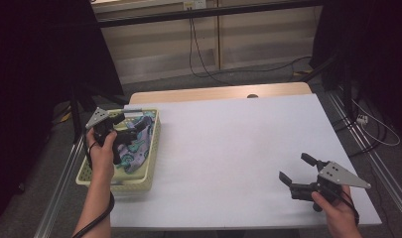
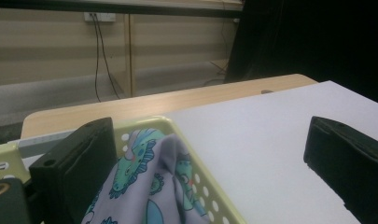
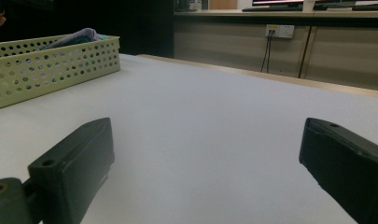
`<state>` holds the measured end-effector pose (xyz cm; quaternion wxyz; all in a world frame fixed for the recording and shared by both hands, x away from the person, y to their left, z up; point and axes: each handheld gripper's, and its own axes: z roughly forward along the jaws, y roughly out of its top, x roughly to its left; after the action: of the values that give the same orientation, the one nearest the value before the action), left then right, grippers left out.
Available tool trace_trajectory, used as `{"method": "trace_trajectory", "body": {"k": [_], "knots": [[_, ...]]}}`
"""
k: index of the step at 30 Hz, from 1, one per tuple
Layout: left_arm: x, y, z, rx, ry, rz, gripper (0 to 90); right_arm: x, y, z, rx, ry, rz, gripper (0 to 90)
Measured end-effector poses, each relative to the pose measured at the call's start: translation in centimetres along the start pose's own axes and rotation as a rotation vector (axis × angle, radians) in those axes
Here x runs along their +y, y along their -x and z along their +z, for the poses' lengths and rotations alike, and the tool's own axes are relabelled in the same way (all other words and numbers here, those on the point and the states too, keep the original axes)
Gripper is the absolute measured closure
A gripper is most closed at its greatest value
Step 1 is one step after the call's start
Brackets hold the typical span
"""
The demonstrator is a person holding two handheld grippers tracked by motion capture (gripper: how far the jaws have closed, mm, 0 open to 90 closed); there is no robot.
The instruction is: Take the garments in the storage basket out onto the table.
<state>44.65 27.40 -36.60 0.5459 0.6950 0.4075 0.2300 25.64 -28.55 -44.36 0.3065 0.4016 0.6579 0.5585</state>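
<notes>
**Cloth in the basket sits right under the left tongs**

The patterned cloth, pale lilac with green and teal figures, lies bunched inside the yellow perforated basket. From the left tongs it is directly below and just ahead: in the left gripper view a raised fold of it stands between the two black jaws, closer to the left-hand jaw and possibly touching it, though I cannot tell for sure. The jaws are spread wide with nothing pinched between them, so the tongs are released. The other jaw hangs beyond the basket's rim, over the bare bench.

The basket's long axis runs away from the person, along the left edge of the bench, and the cloth is heaped along that same line, with its highest fold towards the far end.

The right tongs hover low over the bench near its right front corner, well apart from the basket. They too are released and hold nothing. From there the basket lies far off to the left, with the cloth peeping above its rim.

My reading is that the left hand is by far the nearer, and the coming move is a short dip and a pinch on that raised fold.
</notes>
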Motion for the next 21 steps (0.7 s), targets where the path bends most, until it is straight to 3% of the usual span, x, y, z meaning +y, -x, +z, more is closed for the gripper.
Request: {"method": "trace_trajectory", "body": {"k": [12,16,21], "knots": [[-0.5,-1.5,1.1,0.032,-0.051,0.006,2.7,0.0,0.0,0.1,0.0,-0.002,-0.002,3.0],[-0.4,-2.1,1.5,0.055,-0.089,0.03,2.7,0.0,0.0,0.0,0.001,-0.002,-0.002,3.0],[-0.8,-2.6,2.1,0.05,-0.133,0.034,2.7,0.0,0.0,0.0,0.003,-0.002,-0.001,3.0]]}}
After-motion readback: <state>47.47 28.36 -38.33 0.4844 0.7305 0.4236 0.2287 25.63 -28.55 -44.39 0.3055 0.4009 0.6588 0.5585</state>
